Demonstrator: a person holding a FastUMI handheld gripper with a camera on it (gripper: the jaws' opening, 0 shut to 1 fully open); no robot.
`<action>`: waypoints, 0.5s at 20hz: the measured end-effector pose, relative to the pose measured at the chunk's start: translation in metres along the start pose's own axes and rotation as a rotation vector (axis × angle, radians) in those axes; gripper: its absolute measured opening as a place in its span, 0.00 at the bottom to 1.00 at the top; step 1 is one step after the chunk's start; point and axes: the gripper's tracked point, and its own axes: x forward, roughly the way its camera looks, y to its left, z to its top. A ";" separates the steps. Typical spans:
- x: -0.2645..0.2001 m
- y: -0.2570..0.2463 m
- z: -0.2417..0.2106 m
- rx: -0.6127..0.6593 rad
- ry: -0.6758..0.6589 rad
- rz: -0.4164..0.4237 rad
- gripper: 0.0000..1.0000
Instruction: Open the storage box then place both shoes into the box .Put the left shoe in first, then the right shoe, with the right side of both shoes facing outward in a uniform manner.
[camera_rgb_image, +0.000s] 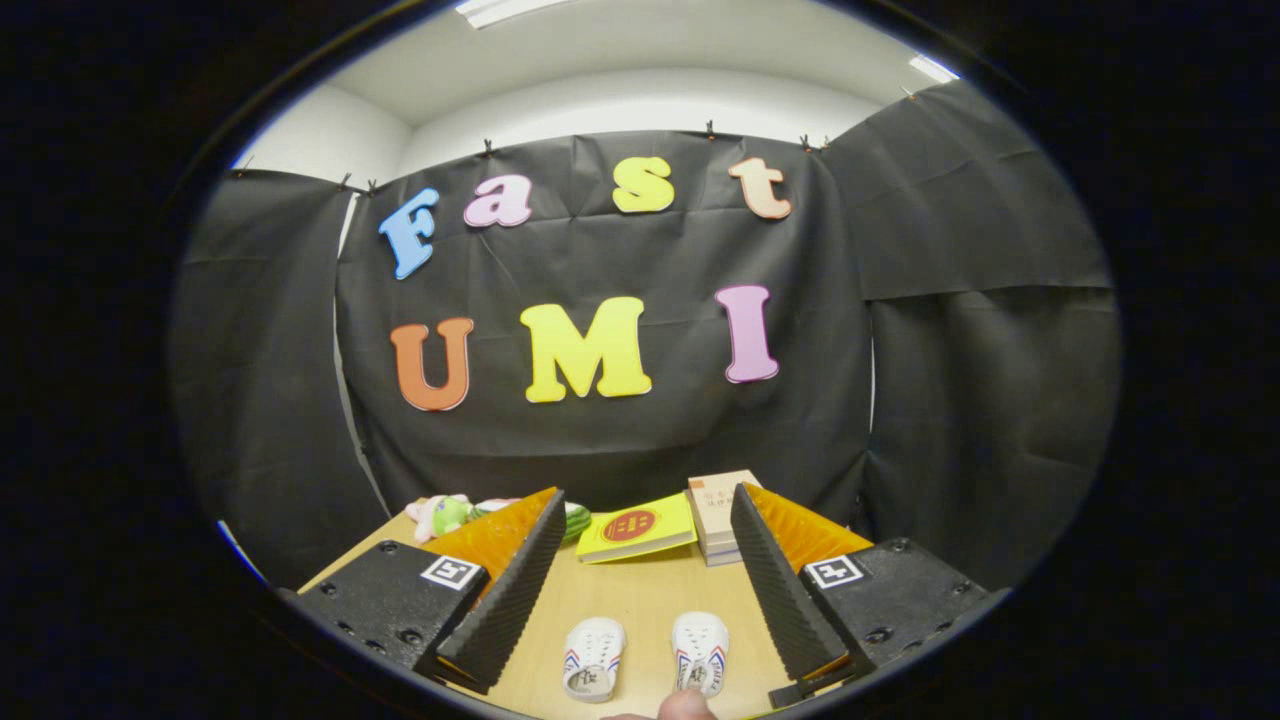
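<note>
Fingertip (687, 704) touching right shoe (700, 652), left shoe (593, 657) at its 9 o'clock, gripper (645, 580) fingers apart, books (640, 528) at 12 o'clock beyond.

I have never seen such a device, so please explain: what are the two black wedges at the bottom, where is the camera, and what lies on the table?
The camera rides on a hand-held claw and looks forward along its two fingers, the black ribbed wedges with orange sides. They stand wide open and hold nothing. Between them, on the wooden table, lie two small white shoes: the left-hand shoe and the right-hand shoe, side by side. A fingertip touches the near end of the right-hand one. Beyond the fingers lie a yellow book, a stack of books and a soft toy.
</note>
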 end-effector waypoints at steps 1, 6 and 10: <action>0.001 0.003 0.000 -0.001 0.003 0.009 1.00; 0.010 0.038 -0.023 0.033 0.070 0.121 1.00; 0.018 0.069 -0.049 0.064 0.146 0.212 1.00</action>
